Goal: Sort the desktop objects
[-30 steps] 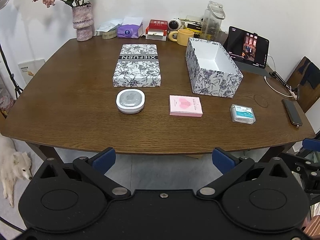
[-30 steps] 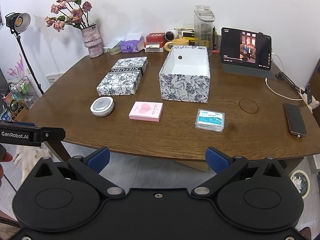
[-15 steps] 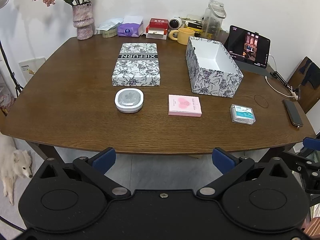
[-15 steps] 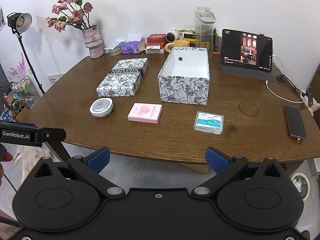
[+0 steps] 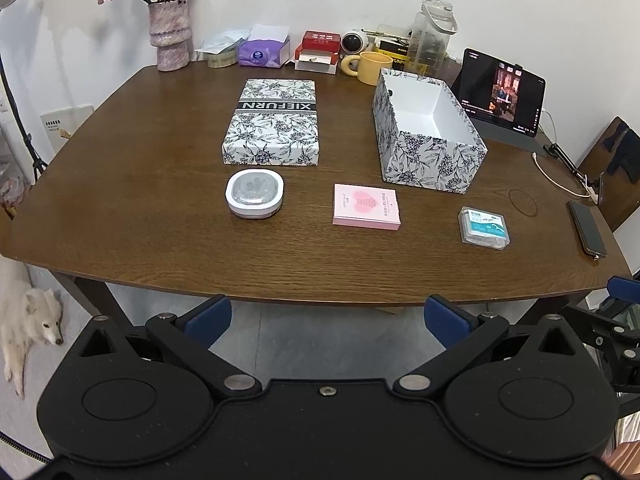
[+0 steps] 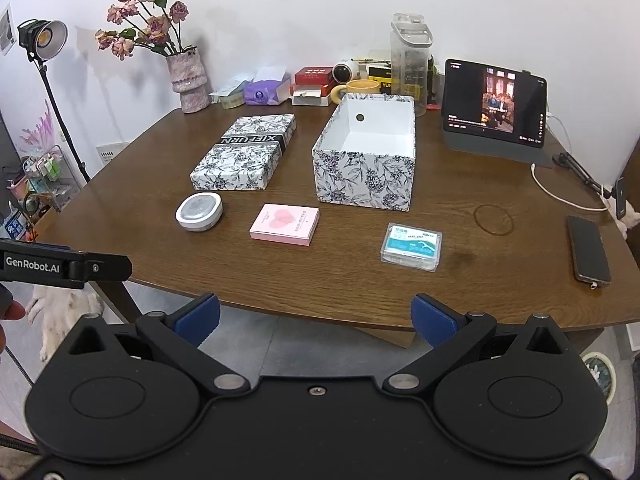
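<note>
Left wrist view: both grippers, the left gripper and right gripper, have edged slightly nearer the table, jaws spread and empty. Sorting has not begun; the floral box sits empty.

Bare wood along the near edge of the table, open to approach from the front. Across the middle, well apart with clear gaps between: round white case, pink box, clear floss box. Behind them, floral lid and open floral box, a passable lane between. Far edge crowded: vase, mug, tablet. Phone near the right edge.
</note>
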Demonstrator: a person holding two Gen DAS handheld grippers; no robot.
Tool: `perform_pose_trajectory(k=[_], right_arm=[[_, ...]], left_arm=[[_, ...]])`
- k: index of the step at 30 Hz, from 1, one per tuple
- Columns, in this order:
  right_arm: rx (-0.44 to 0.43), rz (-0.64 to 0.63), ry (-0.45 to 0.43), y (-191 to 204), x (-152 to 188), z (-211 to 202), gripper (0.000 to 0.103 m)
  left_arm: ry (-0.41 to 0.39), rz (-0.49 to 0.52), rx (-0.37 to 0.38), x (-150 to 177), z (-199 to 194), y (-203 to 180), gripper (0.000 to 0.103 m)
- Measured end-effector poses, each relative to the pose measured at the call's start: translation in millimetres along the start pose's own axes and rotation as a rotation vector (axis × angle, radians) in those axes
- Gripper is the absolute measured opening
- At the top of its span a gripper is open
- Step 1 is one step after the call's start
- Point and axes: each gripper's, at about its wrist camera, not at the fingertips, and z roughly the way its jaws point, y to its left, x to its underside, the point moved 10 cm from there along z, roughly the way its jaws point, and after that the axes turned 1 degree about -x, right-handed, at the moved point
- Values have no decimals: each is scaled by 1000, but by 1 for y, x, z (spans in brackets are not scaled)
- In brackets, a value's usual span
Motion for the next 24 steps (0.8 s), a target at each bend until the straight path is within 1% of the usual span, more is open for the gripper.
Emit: perform_pose_trajectory(k=[5, 12, 18, 24], right_arm=[[-12, -16, 0, -4, -2, -1, 103], [-28, -44, 0, -12, 1, -4, 103], [-39, -52, 6, -16, 3, -5, 103], [-40, -47, 11, -22, 0, 1, 103]], left_arm=[[7, -26, -1, 1, 1, -1, 103], [-6, -58, -22, 3, 1, -6, 103], [2, -61, -27, 3, 6, -11, 103], [14, -63, -43, -6, 17, -8, 103]])
